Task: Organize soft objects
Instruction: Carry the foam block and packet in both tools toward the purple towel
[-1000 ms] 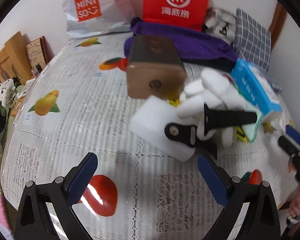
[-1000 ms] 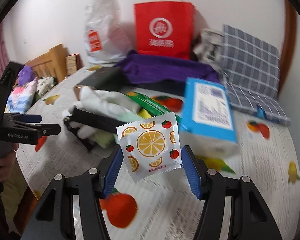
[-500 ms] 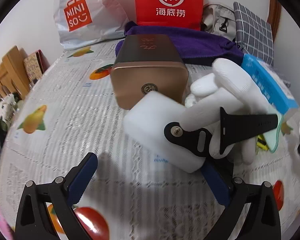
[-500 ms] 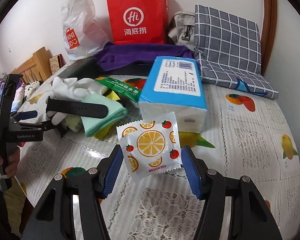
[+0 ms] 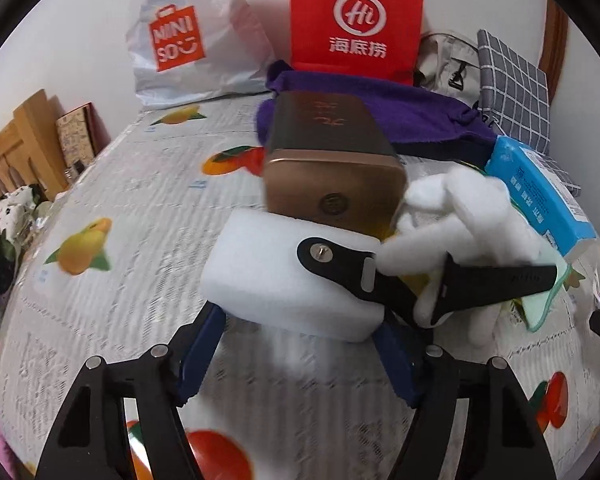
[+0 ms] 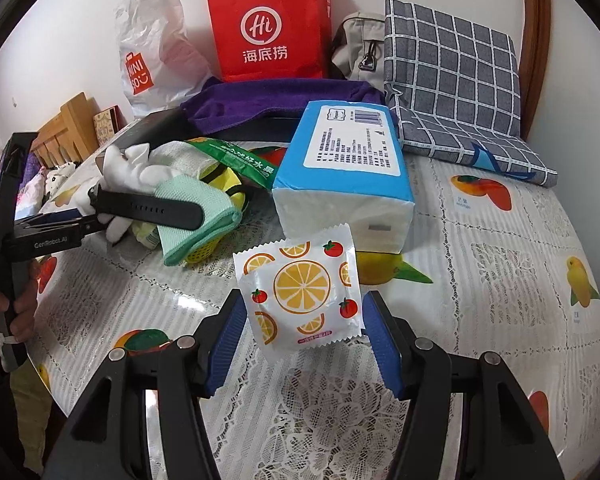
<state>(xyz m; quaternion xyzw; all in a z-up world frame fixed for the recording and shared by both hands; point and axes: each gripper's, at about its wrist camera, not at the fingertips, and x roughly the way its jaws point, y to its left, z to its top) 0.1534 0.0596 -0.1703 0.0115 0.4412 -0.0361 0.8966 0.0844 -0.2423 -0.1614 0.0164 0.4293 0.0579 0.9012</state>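
Observation:
A white sponge block (image 5: 276, 280) lies on the fruit-print tablecloth (image 5: 120, 200), with a black watch strap (image 5: 340, 268) across it and a white glove (image 5: 472, 216) at its right. My left gripper (image 5: 300, 324) is closing. Its blue pads (image 5: 204, 344) meet the sponge's near corners, with the sponge between them. My right gripper (image 6: 304, 304) is shut on an orange-and-tomato print sachet (image 6: 300, 292), held just above the cloth. The right wrist view shows the left gripper (image 6: 60, 232) at the pile's left side, in a person's hand (image 6: 4, 312).
A bronze tin (image 5: 332, 176) stands behind the sponge. A blue tissue pack (image 6: 344, 176), a mint cloth (image 6: 196, 208) and a green packet (image 6: 236, 160) crowd the middle. A purple towel (image 6: 268, 100), red bag (image 6: 268, 28), white bag (image 5: 188, 40) and checked cushion (image 6: 452, 80) line the back.
My left gripper's jaws have narrowed from wide open onto the sponge's near end as it moved in closer. The right gripper keeps the sachet and has sunk slightly.

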